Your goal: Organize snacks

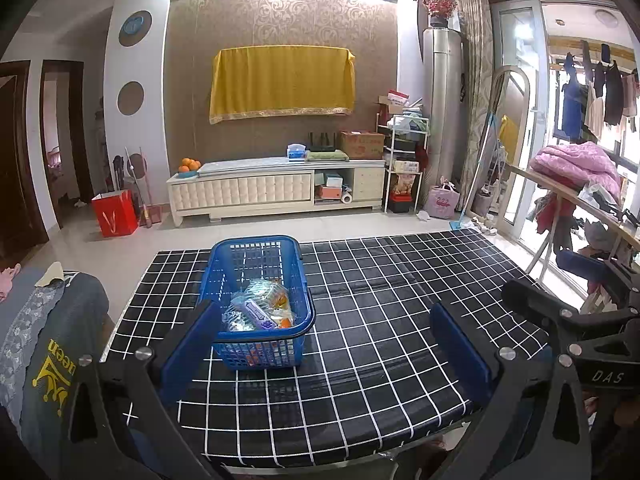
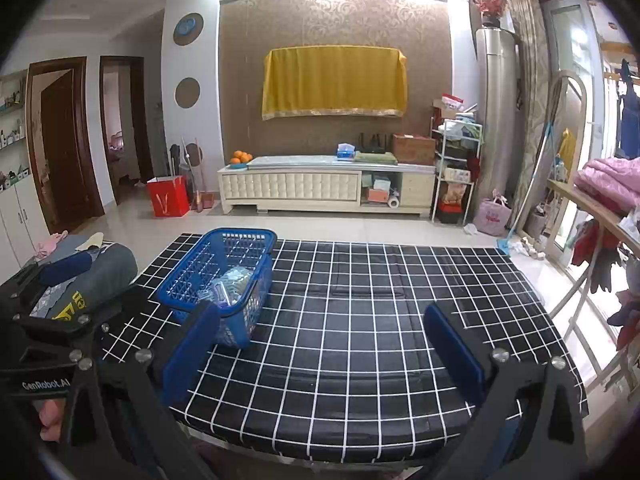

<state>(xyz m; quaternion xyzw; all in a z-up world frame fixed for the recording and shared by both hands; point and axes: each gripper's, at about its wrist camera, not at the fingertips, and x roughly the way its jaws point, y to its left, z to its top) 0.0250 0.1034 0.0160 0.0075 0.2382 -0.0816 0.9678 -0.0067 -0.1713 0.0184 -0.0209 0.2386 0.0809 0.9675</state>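
— One desk [image 1: 380,320] under a black checked cloth fills most of both views. What else is around?
— Folded grey clothing [image 1: 52,344] lies just beside its left edge, and a blue basket [image 1: 256,280] stands on the desk's left half.
— Where are the snacks [image 1: 260,308]?
— Heaped in the basket's near end; through the mesh the wrappers blur together.
— And each claw?
— Left claw [image 1: 326,344] and right claw [image 2: 320,344] both spread wide, holding nothing, above the desk's near edge.
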